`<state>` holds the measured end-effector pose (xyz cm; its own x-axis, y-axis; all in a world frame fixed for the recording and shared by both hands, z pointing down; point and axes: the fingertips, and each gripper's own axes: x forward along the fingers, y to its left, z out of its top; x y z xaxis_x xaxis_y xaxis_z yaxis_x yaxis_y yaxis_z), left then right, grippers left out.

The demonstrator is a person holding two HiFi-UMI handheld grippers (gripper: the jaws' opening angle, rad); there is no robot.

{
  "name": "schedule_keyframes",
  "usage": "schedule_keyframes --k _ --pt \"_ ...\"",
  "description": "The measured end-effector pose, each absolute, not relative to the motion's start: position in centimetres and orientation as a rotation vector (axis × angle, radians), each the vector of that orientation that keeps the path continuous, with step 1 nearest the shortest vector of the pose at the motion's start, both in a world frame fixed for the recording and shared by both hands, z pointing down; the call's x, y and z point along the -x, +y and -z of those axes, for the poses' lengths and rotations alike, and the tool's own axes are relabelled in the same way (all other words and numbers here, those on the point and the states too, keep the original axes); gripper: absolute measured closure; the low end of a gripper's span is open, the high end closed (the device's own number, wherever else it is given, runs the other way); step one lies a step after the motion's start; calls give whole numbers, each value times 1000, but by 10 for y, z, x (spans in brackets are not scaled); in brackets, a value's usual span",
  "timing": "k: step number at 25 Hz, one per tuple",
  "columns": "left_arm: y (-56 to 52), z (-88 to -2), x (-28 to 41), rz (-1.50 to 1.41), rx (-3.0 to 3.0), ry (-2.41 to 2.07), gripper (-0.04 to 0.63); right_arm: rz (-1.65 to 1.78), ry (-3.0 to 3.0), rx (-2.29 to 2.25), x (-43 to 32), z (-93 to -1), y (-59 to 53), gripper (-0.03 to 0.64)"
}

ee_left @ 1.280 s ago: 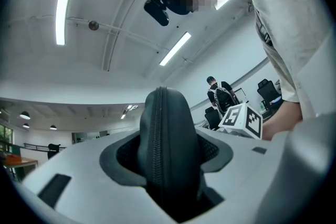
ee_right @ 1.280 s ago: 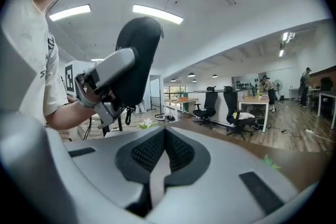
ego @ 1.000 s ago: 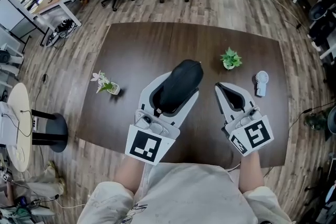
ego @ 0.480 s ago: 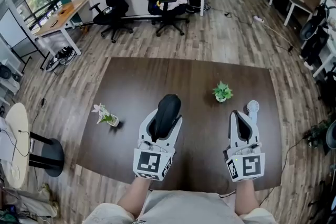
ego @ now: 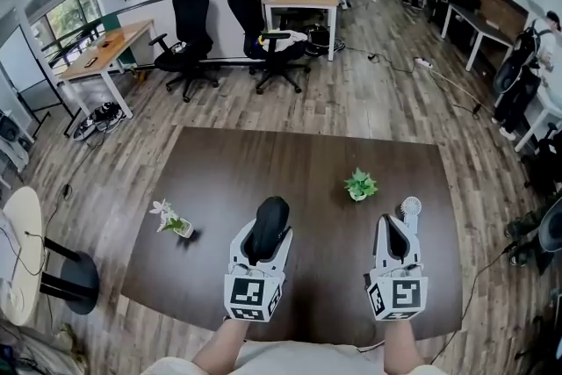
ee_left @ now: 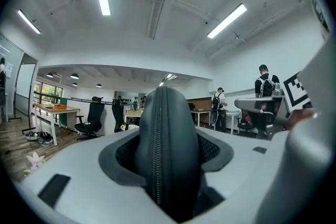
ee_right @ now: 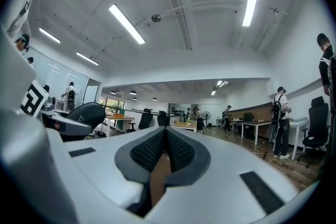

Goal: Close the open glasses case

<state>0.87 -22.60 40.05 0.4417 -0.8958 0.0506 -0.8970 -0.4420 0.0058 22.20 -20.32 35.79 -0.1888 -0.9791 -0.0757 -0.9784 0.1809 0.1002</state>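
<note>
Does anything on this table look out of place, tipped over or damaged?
Nothing stands out: the flower pot, green plant and small fan sit apart on the table, nothing spilled. The closed glasses case is gripped in the left tool.

I record the glasses case [ee_left: 164,149] as dark and matt, leather-like, with a zip seam. The left gripper [ego: 263,233] is smooth white matt plastic, its pads [ee_left: 211,148] dimpled dark rubber. The table [ego: 263,167] is smooth dark wood.

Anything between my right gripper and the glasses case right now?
Nothing visible. The glasses case sits in the left gripper jaws, and only bare table shows between it and the shut, empty right gripper. The small plant and the white fan stand farther back, clear of that gap.
</note>
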Motion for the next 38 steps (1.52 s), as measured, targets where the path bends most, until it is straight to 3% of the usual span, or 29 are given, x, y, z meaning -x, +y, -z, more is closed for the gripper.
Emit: schedule_keyframes --k 11,18,27,38 --pt "-228 -393 -12 -60 -2664 -1640 336 187 -2430 -1983 -224 -361 -201 615" --pt "-234 -425 -15 -225 -2645 -1589 334 181 -2429 -1967 -221 -367 -199 615" --pt "-230 -555 -26 -640 -2471 -1320 334 120 -2404 -1953 -220 -394 -190 615" --pt "-215 -681 -42 -855 -2218 -1032 333 46 -2401 -1916 -210 -418 -184 615"
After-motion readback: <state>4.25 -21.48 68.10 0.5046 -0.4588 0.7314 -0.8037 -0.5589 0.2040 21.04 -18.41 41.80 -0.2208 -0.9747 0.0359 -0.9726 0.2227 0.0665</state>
